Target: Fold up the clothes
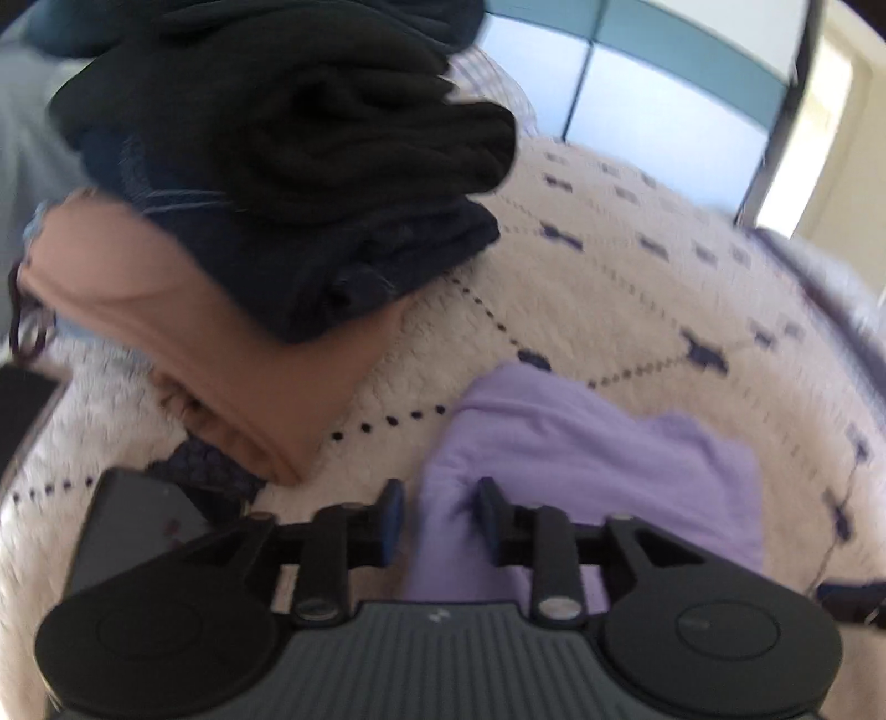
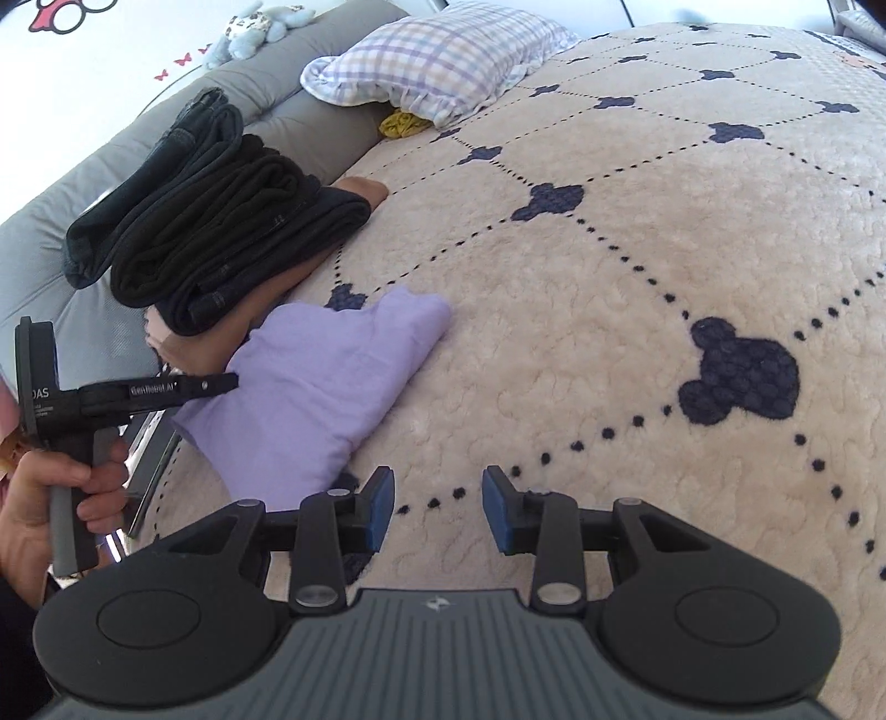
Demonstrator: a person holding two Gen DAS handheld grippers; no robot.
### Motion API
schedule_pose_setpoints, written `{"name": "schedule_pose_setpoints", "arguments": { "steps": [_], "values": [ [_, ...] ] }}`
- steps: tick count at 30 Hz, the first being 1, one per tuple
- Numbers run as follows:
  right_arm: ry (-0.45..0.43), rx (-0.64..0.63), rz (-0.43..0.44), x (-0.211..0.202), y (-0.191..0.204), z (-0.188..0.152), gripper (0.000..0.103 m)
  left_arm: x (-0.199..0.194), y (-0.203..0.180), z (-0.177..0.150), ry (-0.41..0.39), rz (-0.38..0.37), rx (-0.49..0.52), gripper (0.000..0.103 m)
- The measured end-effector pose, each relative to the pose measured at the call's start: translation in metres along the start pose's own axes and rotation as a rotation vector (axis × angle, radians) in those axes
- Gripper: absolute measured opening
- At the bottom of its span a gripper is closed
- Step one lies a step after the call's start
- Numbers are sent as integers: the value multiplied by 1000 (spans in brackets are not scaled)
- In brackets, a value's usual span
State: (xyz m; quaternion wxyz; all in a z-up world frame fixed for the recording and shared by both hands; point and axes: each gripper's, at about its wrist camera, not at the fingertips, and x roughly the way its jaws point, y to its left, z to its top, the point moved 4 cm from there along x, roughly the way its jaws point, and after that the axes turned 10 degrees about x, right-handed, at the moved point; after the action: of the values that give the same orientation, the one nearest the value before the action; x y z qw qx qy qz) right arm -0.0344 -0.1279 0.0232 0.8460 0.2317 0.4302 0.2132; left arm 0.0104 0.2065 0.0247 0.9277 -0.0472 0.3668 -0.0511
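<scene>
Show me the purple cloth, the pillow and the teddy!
Purple cloth (image 2: 338, 376): right wrist view, middle of the fabric.
Pillow (image 2: 437, 50): right wrist view, checked top.
Teddy (image 2: 252, 27): right wrist view, its body.

Bright daylight, left wrist view motion-blurred, right sharp, fisheye-curved edges, soft shadows

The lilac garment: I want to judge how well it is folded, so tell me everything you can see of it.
The lilac garment is soft, plain cloth, folded into a loose, slightly rumpled oblong lying flat on the cream blanket. Its far end lies next to the peach garment beneath the dark stack; whether they touch is unclear. The left gripper hovers open over its near edge, pads not pressing it.
</scene>
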Motion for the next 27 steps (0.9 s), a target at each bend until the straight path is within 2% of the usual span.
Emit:
{"name": "schedule_pose_setpoints", "arguments": {
  "steps": [1,3,4,6,7,10,15,27],
  "values": [
    [8,2,10,1,1,0,43,-5,1,1,-6,-10,-15,49],
    [24,15,30,5,2,0,43,-13,-3,4,-15,-9,-10,51],
    [30,28,43,8,2,1,44,-16,-6,5,-22,-12,-5,56],
    [47,67,97,14,4,4,44,-18,-11,6,-25,-27,-5,67],
    [59,88,125,17,5,5,44,-16,-13,6,-21,-35,-8,68],
    [114,152,188,34,8,9,44,-4,-18,3,10,-29,-6,68],
    [162,207,227,54,15,13,45,16,-28,-2,49,-15,26,68],
    [165,187,214,86,32,23,43,30,-39,-2,68,11,69,70]
  ]
}}
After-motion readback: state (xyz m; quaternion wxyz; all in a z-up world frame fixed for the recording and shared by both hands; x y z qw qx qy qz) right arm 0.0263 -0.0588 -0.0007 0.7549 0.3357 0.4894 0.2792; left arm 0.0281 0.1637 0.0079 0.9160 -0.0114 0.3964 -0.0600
